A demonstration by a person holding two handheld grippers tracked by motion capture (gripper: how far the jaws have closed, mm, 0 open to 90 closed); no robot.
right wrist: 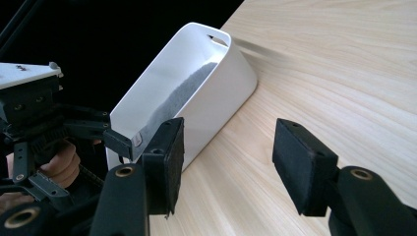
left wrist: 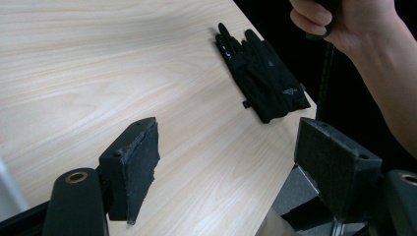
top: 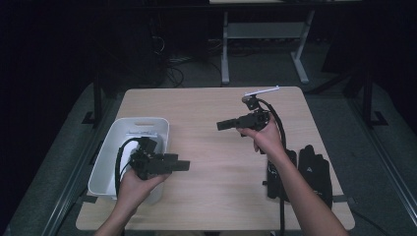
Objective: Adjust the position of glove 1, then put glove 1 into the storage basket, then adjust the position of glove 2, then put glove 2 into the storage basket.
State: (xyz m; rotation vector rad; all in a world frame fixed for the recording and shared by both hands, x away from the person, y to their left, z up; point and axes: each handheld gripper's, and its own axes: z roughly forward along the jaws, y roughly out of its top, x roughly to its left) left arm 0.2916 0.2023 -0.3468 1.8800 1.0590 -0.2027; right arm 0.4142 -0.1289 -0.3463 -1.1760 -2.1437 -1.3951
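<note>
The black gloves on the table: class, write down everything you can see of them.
The black gloves are a pair, of soft, matt fabric as it looks, with small pale marks on the backs. They lie flat, close side by side and partly overlapping, fingers pointing away from the person, at the table's near right corner by its edge. Nothing grips them; the person's right forearm passes above them in the high view.

Desk (top: 211, 196): bin (top: 110, 147) sits at left edge, toward near-left corner. Gloves (top: 314, 169) lie at right edge, toward near-right corner. Left claw (top: 183, 165) held just right of bin; right claw (top: 222, 126) above desk centre-right, behind gloves.
</note>
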